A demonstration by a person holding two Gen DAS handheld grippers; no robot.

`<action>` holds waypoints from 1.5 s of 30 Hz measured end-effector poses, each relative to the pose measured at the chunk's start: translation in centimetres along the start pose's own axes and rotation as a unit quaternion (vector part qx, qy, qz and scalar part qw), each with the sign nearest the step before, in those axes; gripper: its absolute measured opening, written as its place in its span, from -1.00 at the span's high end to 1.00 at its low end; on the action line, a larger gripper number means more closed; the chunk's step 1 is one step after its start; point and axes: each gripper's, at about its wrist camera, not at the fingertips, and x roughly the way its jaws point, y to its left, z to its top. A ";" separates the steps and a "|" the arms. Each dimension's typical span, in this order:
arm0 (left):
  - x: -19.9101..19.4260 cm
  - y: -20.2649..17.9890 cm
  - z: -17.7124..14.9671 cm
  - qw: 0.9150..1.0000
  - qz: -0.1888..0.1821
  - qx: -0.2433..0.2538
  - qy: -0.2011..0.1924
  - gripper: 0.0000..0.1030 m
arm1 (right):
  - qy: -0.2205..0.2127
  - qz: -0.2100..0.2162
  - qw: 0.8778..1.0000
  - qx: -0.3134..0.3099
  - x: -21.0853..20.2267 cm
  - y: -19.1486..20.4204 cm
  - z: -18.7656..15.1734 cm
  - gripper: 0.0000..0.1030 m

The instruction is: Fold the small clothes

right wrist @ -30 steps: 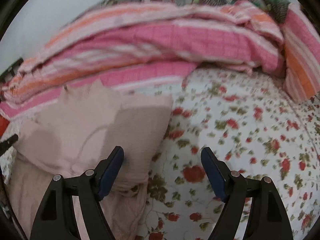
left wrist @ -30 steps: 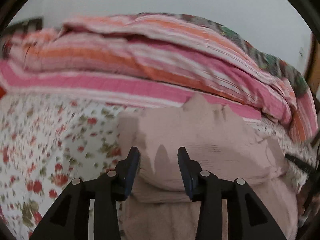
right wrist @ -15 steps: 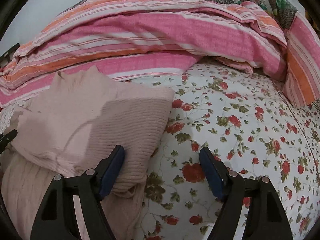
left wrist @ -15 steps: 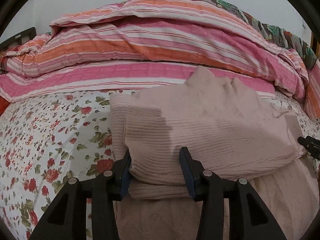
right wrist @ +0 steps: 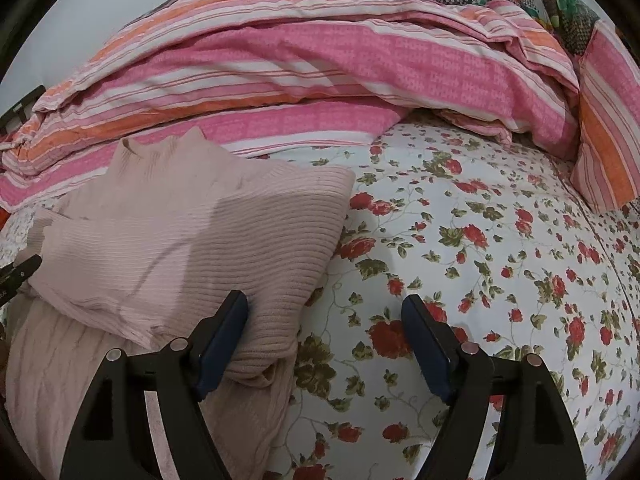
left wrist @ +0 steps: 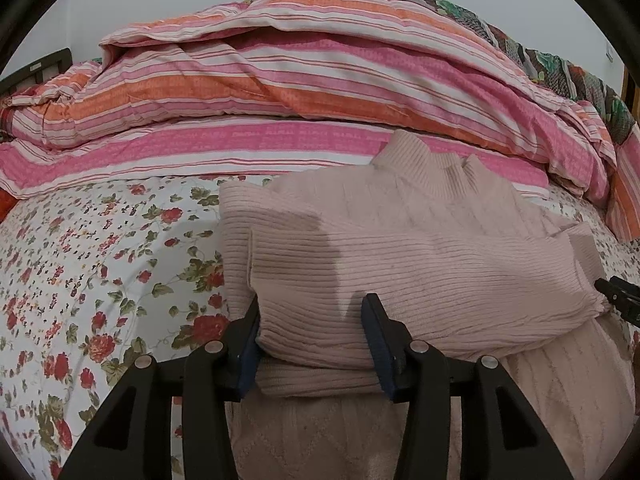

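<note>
My left gripper (left wrist: 316, 344), jaws opening, straddles the folded pale-pink ribbed knit sweater (left wrist: 420, 264); my right gripper (right wrist: 326, 340) gapes wide, empty.

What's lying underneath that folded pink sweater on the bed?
Under the ribbed pink sweater lies another pale pink knit garment with a cable pattern, on the floral bedsheet. How far that garment extends beneath the sweater is covered.

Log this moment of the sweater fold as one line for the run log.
stage: fold laid on bed sheet | left gripper: jaws opening around pink sweater fold | right gripper: open, beside sweater edge
</note>
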 end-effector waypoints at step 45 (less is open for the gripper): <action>-7.8 4.1 -5.2 0.997 0.007 -0.073 0.004 -0.22 | -0.045 -0.011 0.997 -0.061 -6.2 3.5 -1.3 -0.51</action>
